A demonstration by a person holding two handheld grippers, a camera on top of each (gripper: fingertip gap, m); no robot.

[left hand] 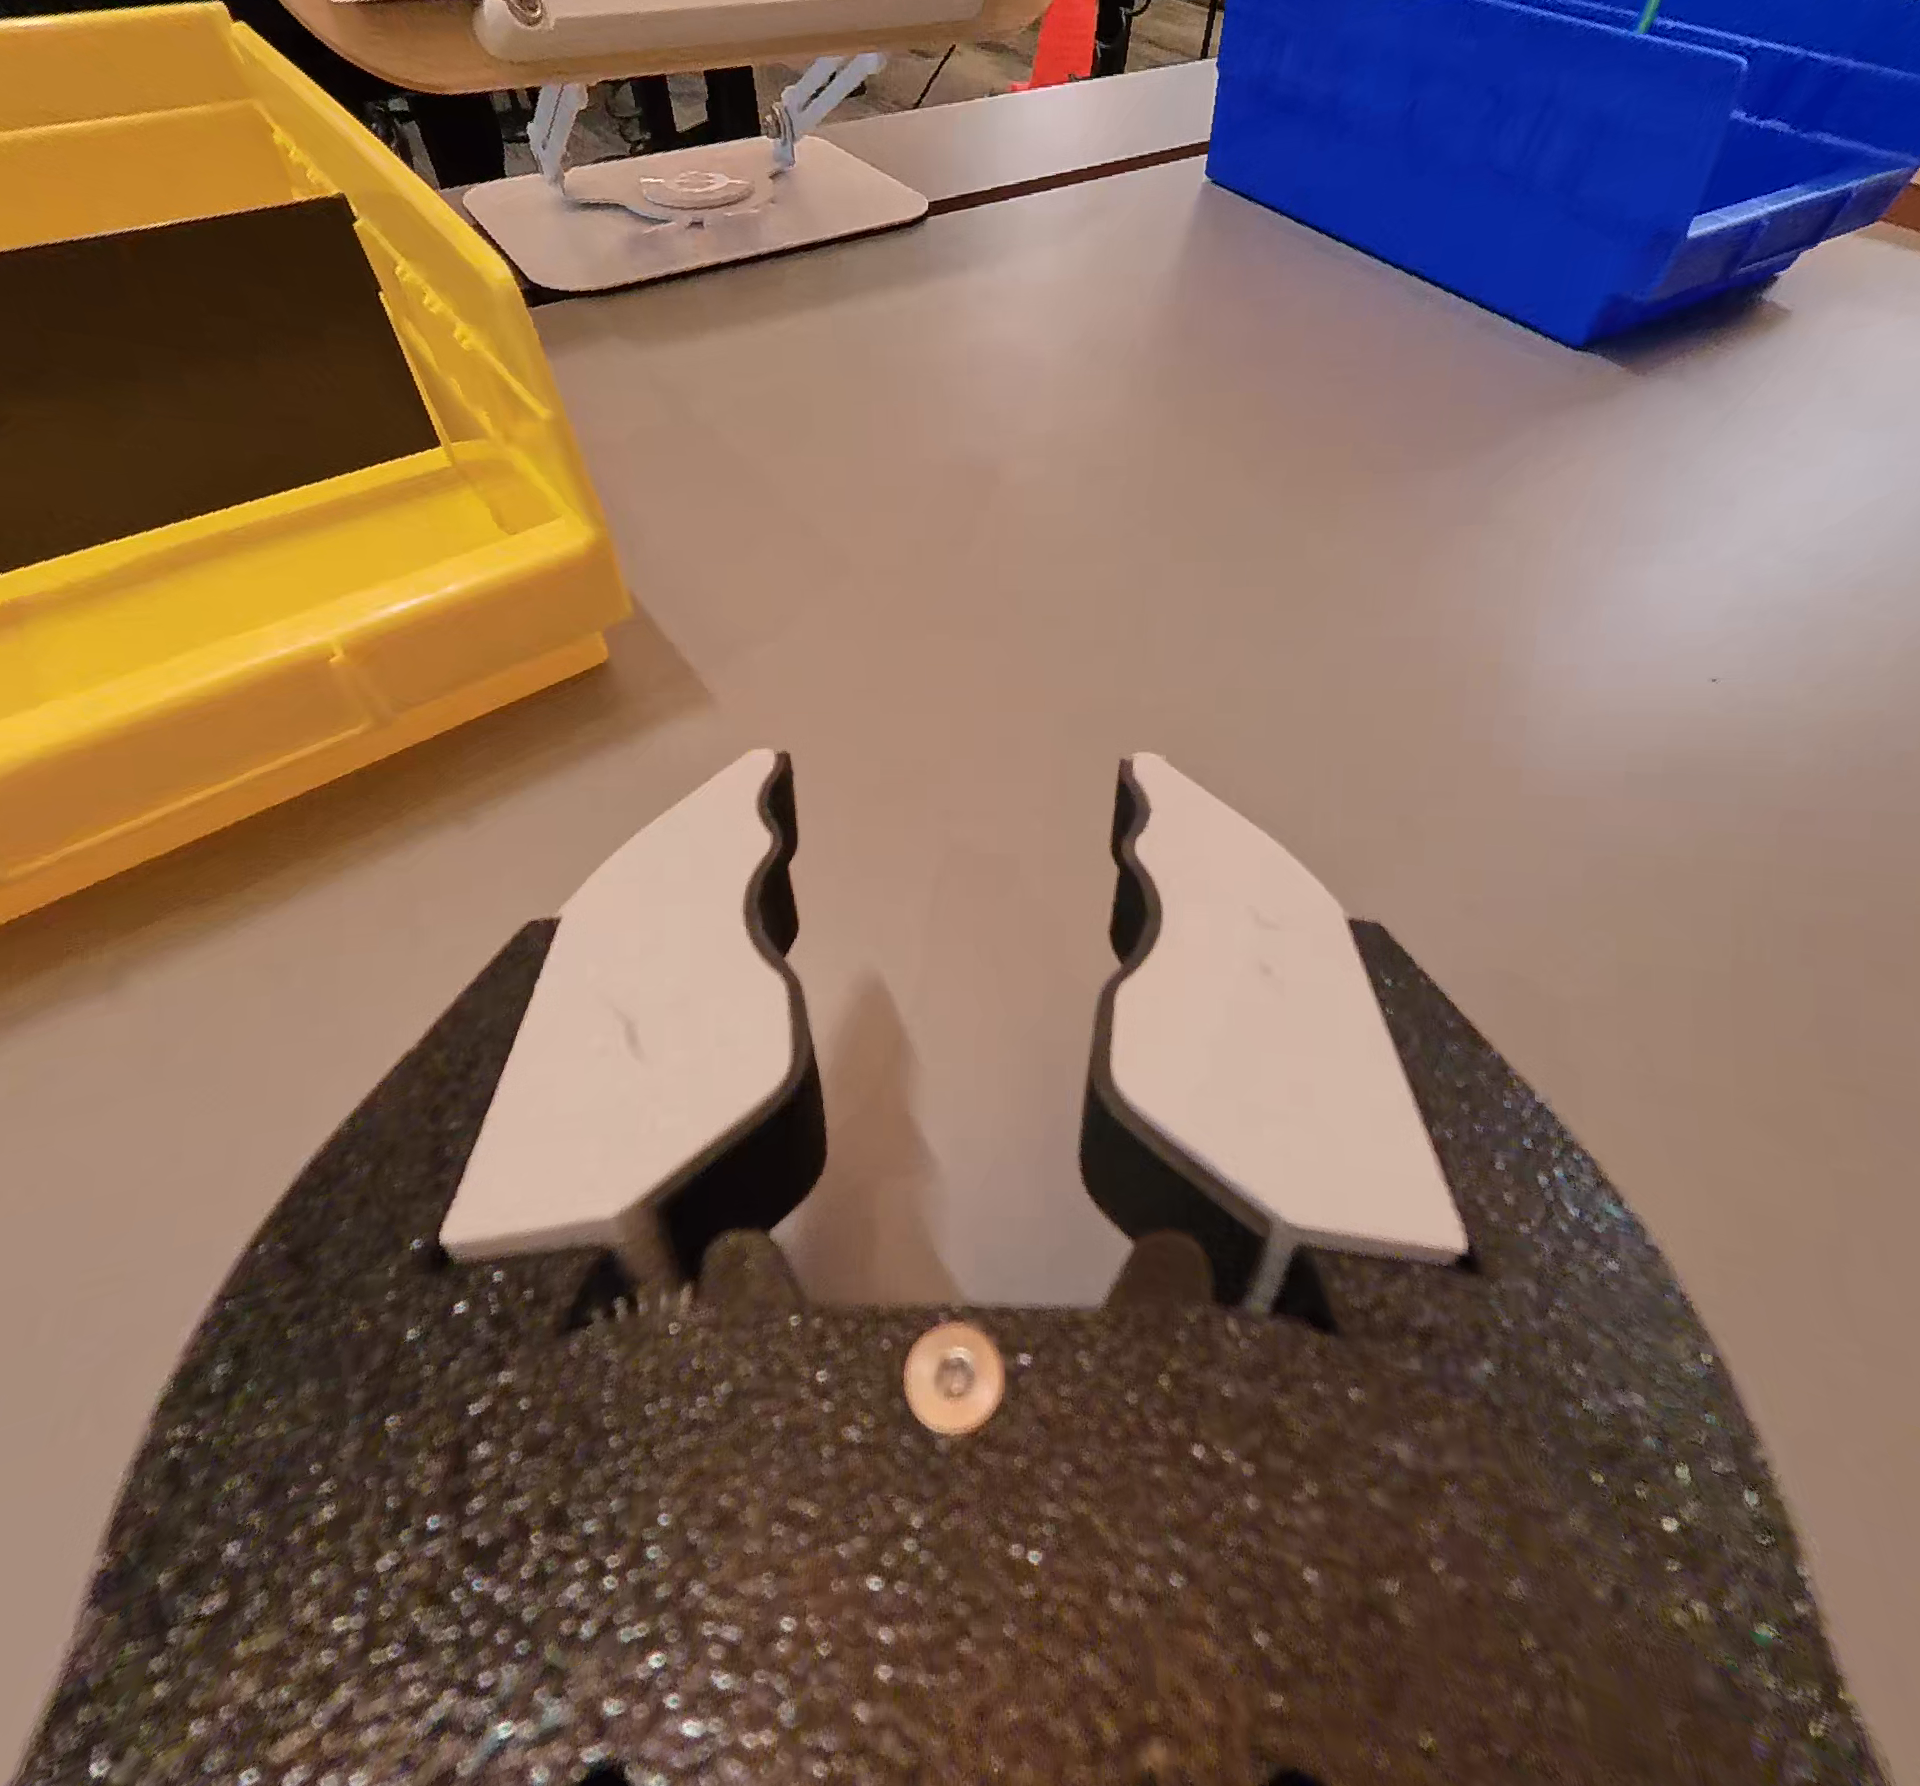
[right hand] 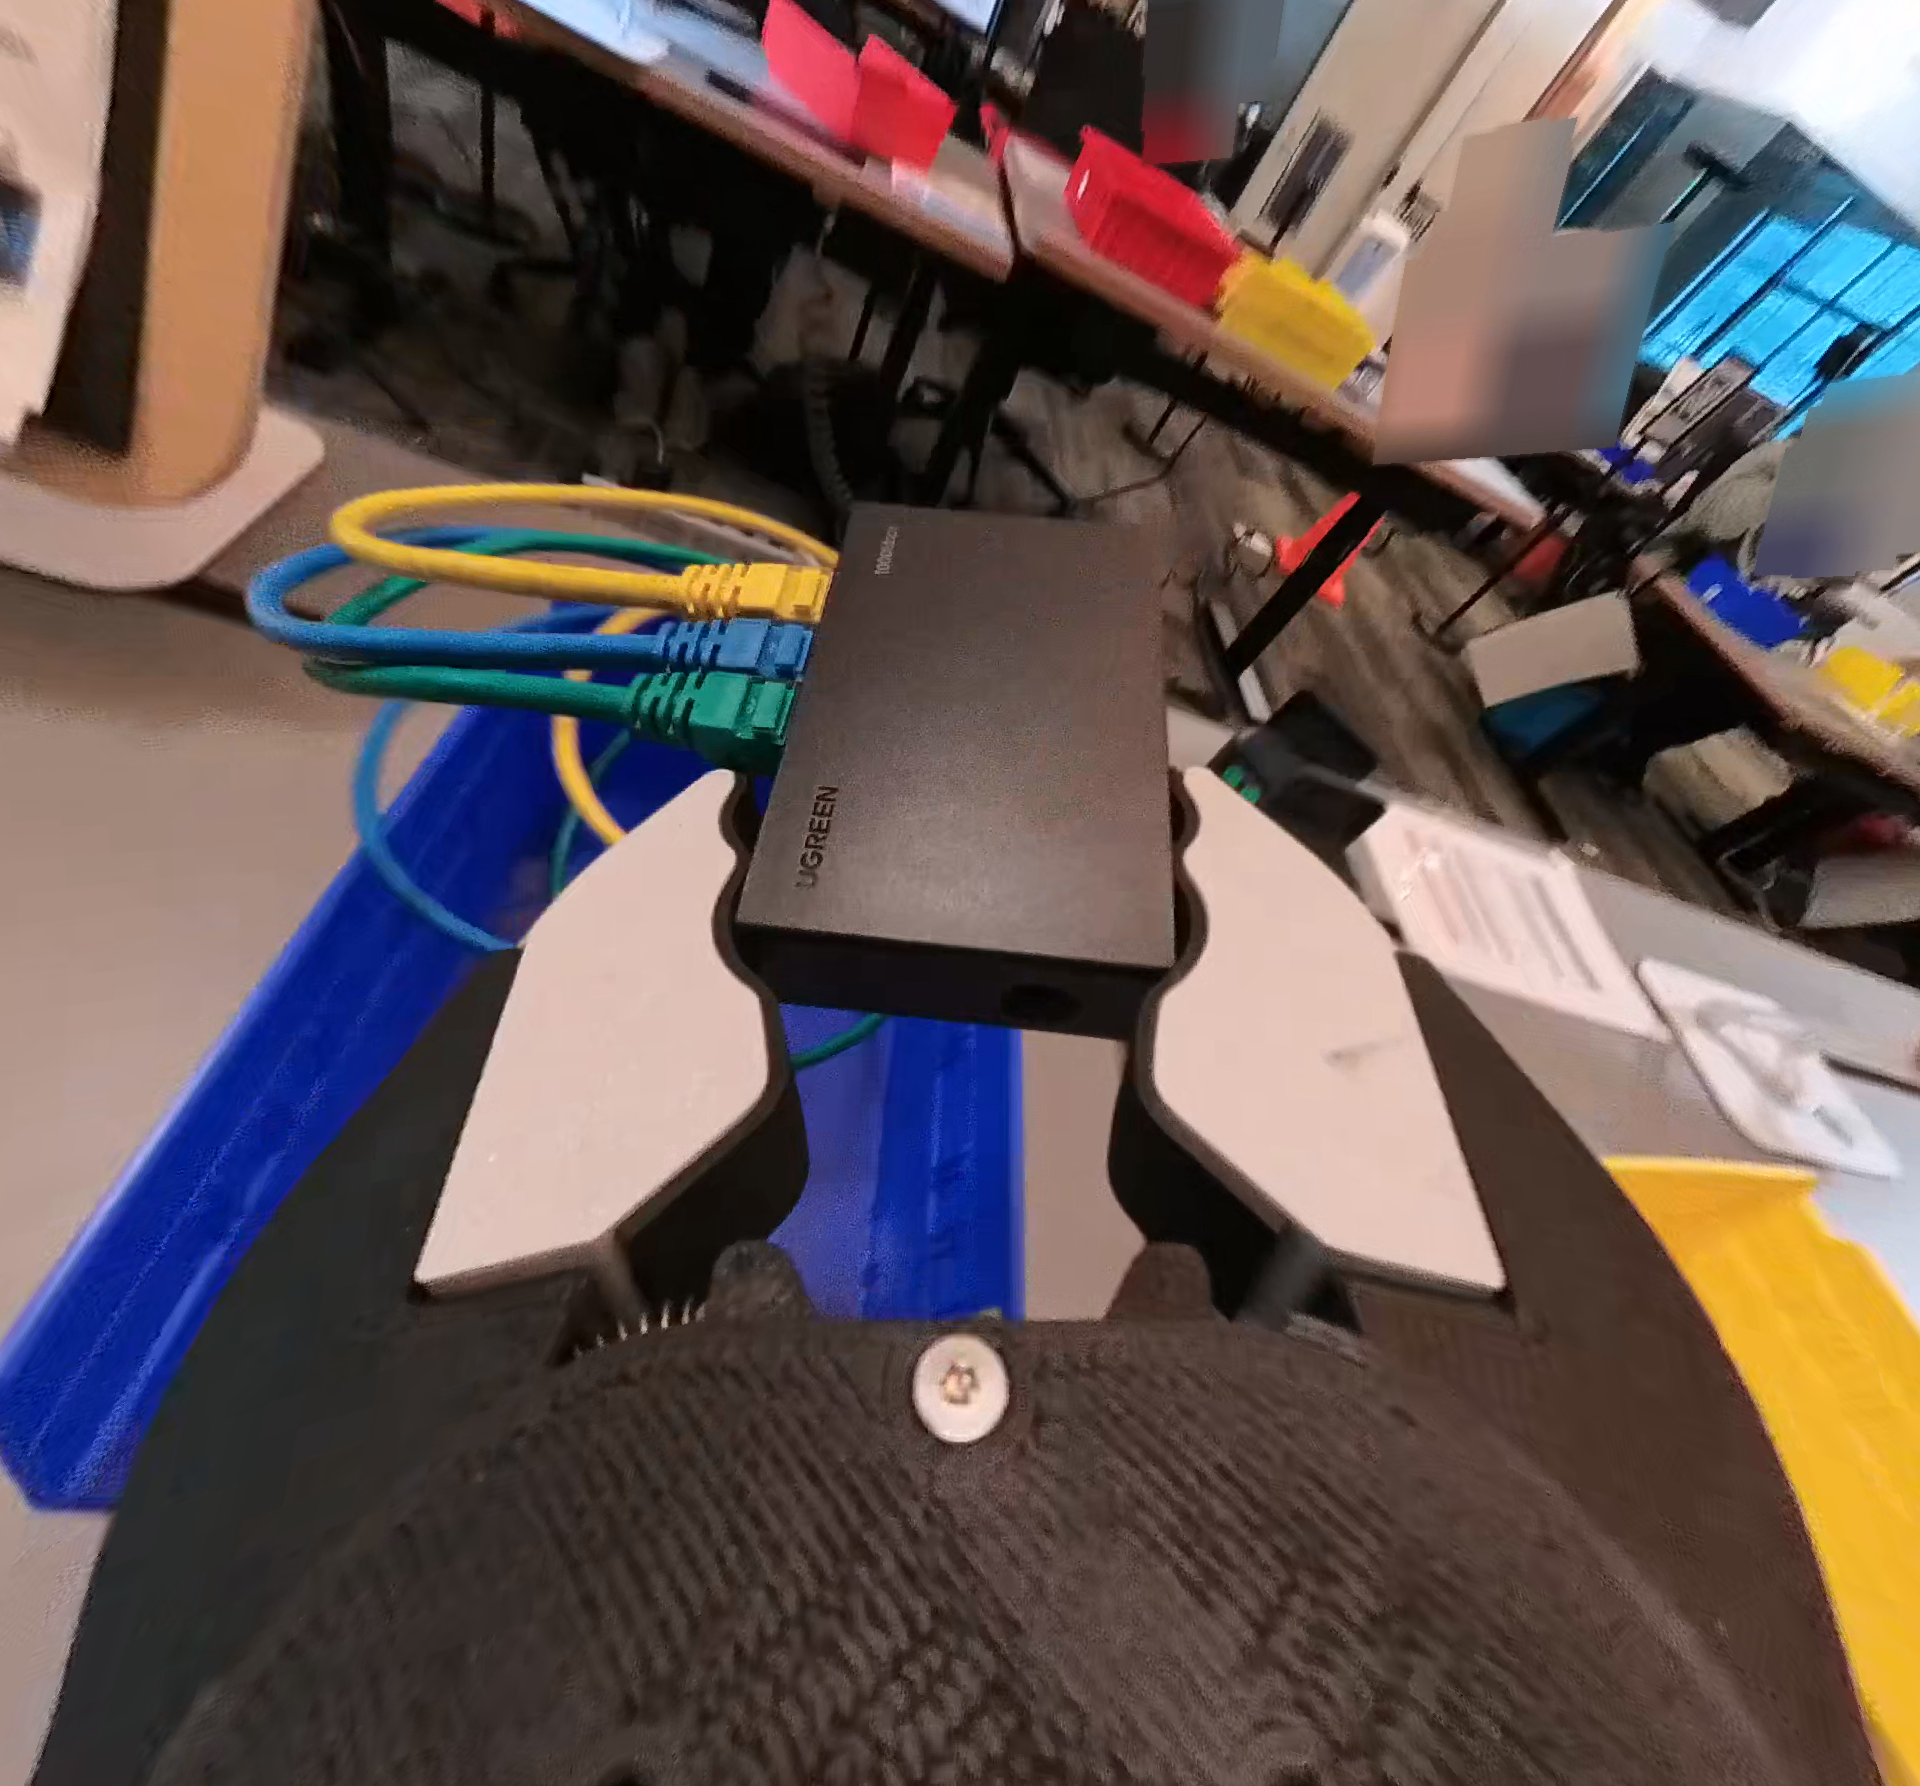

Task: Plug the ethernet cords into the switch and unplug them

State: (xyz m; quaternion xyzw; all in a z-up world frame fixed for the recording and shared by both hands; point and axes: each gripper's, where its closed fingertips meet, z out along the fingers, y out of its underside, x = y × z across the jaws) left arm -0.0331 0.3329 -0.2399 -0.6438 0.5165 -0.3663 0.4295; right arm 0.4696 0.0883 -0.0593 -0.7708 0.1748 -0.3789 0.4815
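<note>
Grey table (left hand: 1143, 541) in a busy workshop, more benches behind.

Left wrist view: left gripper (left hand: 951, 780) low over bare table, tilted slightly down, jaws apart with nothing between them. Ahead and left of the jaws, a yellow bin (left hand: 260, 593) with a dark panel inside. Straight ahead, well apart, a document stand (left hand: 696, 209) holding printed sheets. Ahead and right, a blue bin (left hand: 1507, 167) with loops of coloured cable showing over its rim. No switch visible near these jaws.

Right wrist view: right gripper (right hand: 956, 801) raised above the blue bin (right hand: 312, 1113), pitched forward, whole frame rolled sideways and slightly blurred. Jaws clamped on the near end of the black switch (right hand: 977, 749), gripped by its 2 long sides and held clear of the table. On the switch's left side, just beyond the left jaw, 3 cords seated side by side in ports: yellow cord (right hand: 748, 588) farthest, blue cord (right hand: 727, 645) in the middle, green cord (right hand: 717, 708) nearest. Each looping back left and down toward the bin. A yellow bin (right hand: 1787, 1373) at lower right of the jaws.

Likely step: plugging done, unplugging about to begin. Next move probably needs the switch held steady or set down between both grippers, then the left jaws brought onto 1 connector boot, latch tab pressed, pulled straight out along the port. Risk: tugging on the cable rather than the boot.
</note>
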